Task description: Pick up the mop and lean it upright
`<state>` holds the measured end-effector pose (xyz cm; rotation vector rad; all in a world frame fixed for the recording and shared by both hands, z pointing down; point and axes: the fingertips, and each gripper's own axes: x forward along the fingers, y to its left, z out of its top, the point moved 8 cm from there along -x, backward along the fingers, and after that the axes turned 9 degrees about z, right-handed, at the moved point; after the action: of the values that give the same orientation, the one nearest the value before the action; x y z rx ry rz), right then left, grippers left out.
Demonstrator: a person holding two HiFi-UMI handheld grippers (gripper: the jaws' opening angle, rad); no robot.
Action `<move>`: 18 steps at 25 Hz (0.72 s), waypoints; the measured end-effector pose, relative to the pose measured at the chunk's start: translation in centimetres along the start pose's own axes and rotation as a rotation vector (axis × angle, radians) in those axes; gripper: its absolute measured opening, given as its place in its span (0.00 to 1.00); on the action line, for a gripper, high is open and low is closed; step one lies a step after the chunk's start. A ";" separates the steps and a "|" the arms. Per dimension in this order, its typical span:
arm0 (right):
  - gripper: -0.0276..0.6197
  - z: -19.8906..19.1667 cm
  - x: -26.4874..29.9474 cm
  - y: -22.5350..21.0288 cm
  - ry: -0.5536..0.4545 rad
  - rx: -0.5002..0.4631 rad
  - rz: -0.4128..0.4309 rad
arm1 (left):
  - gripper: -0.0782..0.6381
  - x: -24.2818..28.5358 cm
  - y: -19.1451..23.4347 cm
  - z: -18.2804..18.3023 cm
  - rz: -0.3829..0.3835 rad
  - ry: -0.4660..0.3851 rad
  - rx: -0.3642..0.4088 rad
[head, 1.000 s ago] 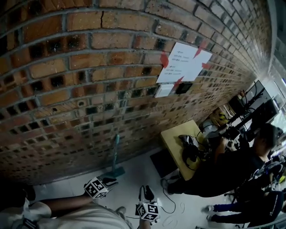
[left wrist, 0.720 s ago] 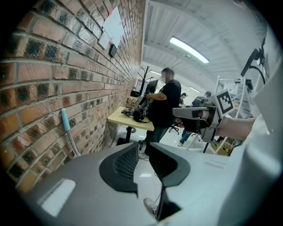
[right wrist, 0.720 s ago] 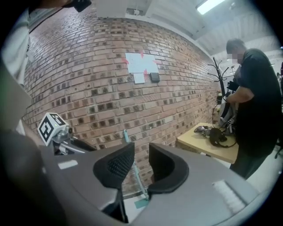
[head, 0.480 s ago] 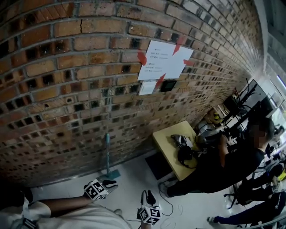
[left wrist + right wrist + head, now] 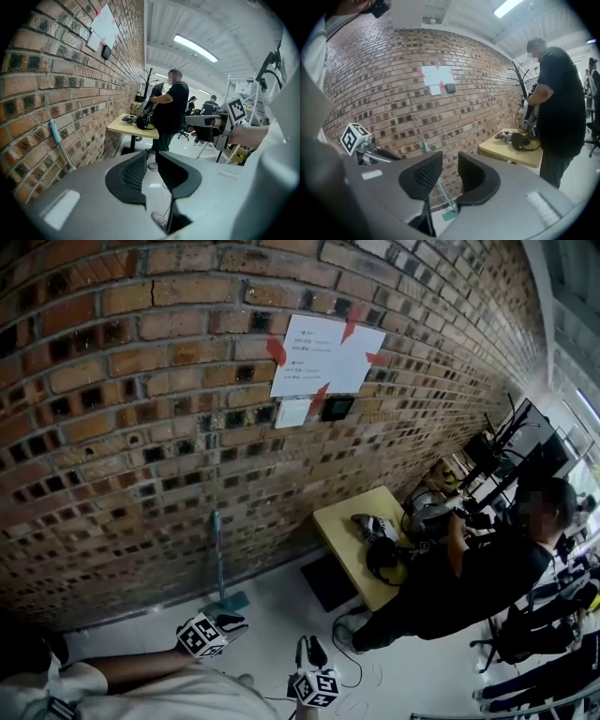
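The mop (image 5: 217, 551) stands upright against the brick wall, its teal grip at the top and its flat teal head (image 5: 231, 601) on the floor. My left gripper (image 5: 236, 621) hovers just in front of the mop head, jaws slightly apart and empty. To its right, my right gripper (image 5: 309, 648) is also narrowly open with nothing between the jaws. In the left gripper view my left gripper (image 5: 150, 157) points along the wall, with the mop (image 5: 56, 133) off to the left. In the right gripper view my right gripper (image 5: 450, 161) faces the wall and the mop (image 5: 425, 146) behind it.
A yellow table (image 5: 349, 529) with a headset and dark gear stands against the wall to the right. A person in black (image 5: 469, 582) stands at it. A dark mat (image 5: 328, 582) lies under the table, a cable (image 5: 358, 664) runs across the floor, and paper sheets (image 5: 323, 354) are taped to the wall.
The head view has swung right, so the mop, the paper and the table have drifted left in the picture. The mop still leans on the wall. Both grippers keep their jaws as they were.
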<state>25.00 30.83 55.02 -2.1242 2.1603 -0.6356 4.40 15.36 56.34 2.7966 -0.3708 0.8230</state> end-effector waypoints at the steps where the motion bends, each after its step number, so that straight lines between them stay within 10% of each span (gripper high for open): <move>1: 0.20 -0.1 -0.3 -0.1 0.002 0.001 0.000 | 0.24 0.1 -0.4 -0.1 -0.001 0.002 0.001; 18: 0.12 -2.9 -4.6 -1.8 0.105 0.015 0.039 | 0.24 1.5 -6.1 -1.4 -0.035 0.050 -0.002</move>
<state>26.11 36.03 57.08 -2.0802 2.2360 -0.7744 6.73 21.26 57.59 2.7667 -0.3136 0.8829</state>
